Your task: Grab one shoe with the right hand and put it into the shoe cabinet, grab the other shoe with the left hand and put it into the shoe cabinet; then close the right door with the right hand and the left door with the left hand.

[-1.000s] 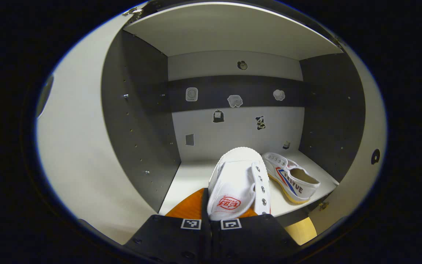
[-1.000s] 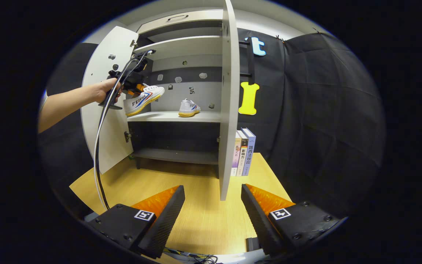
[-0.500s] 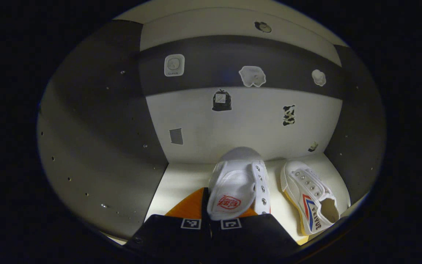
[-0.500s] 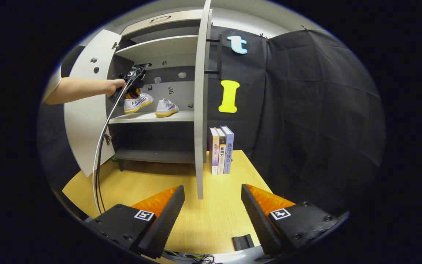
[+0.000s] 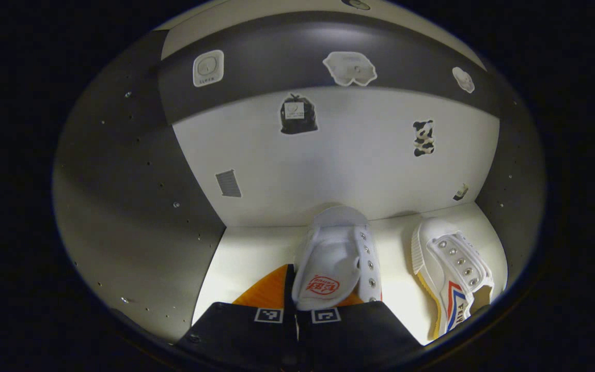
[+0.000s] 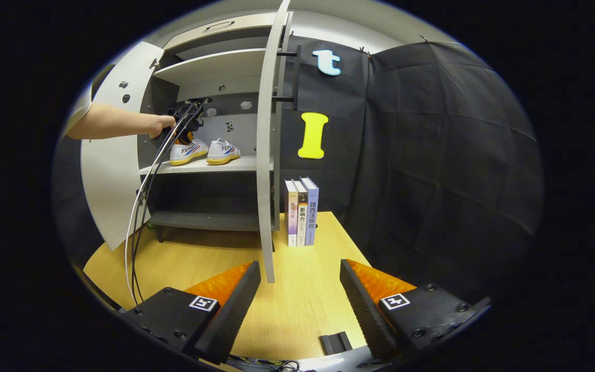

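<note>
My left gripper (image 5: 297,298) is shut on the heel end of a white shoe (image 5: 336,261), toe pointing at the cabinet's back wall. It holds the shoe low over the pale shelf (image 5: 246,258); contact with the shelf cannot be made out. A second white shoe (image 5: 452,276) with red and blue stripes lies on the shelf just to the right. In the right gripper view both shoes (image 6: 186,151) (image 6: 223,151) sit side by side, with a hand (image 6: 160,124) holding the left gripper (image 6: 184,116) inside the cabinet. My right gripper (image 6: 300,274) hangs open over the wooden table (image 6: 297,305), holding nothing.
Both cabinet doors stand open: the right door (image 6: 265,155) shows edge-on straight ahead of my right gripper, and the left door (image 6: 109,170) swings out leftward. Three books (image 6: 301,212) stand beside the cabinet. A cable (image 6: 137,217) droops from the left gripper. Stickers dot the back wall (image 5: 328,170).
My left gripper has carried the shoe deeper into the cabinet and lower, down beside the other shoe. The right gripper has drifted sideways, staying open.
</note>
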Available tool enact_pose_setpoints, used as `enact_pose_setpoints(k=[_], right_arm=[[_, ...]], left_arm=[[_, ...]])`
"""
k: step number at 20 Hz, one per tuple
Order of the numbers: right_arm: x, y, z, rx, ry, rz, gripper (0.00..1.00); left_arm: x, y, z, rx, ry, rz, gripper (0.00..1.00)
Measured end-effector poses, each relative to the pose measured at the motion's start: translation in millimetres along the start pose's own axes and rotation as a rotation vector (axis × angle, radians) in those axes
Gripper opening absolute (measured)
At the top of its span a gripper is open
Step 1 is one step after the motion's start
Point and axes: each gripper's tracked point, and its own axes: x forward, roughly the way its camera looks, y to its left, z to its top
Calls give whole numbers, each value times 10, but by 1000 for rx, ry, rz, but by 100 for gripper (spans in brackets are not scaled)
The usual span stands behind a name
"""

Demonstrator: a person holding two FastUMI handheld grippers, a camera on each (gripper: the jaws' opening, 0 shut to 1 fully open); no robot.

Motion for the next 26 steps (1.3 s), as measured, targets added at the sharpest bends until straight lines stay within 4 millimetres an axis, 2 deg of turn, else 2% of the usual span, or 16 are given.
enact_pose_setpoints(k=[2,4,7,8,11,12,14,15,19,26], right_arm=[[10,28,-26,2,6,7,98],[28,72,-52,1,14,18,98],[54,141,-26,-1,9,36,98],[58,163,-16,-2,7,40,98],[64,228,11,-6,0,54,98],[60,243,25,-7,-3,59,98],[46,276,66,-8,-14,63,98],[50,290,92,-10,-19,63,98],[-36,322,187,-15,-39,72,98],[-156,356,481,1,-90,72,98]], left_arm=[[26,29,-16,-2,9,15,6],[12,-35,-71,19,30,-14,9],[-136,-88,-44,89,-10,-42,24],[-240,-76,-31,118,-33,-38,24],[-590,-31,37,192,-129,-41,60],[-748,-67,25,193,-161,-63,66],[-1155,-125,7,152,-259,-115,93],[-1329,-152,-3,123,-317,-136,97],[-2064,-107,-293,26,-462,-171,97],[-3126,92,-1156,-62,-605,-188,97]])
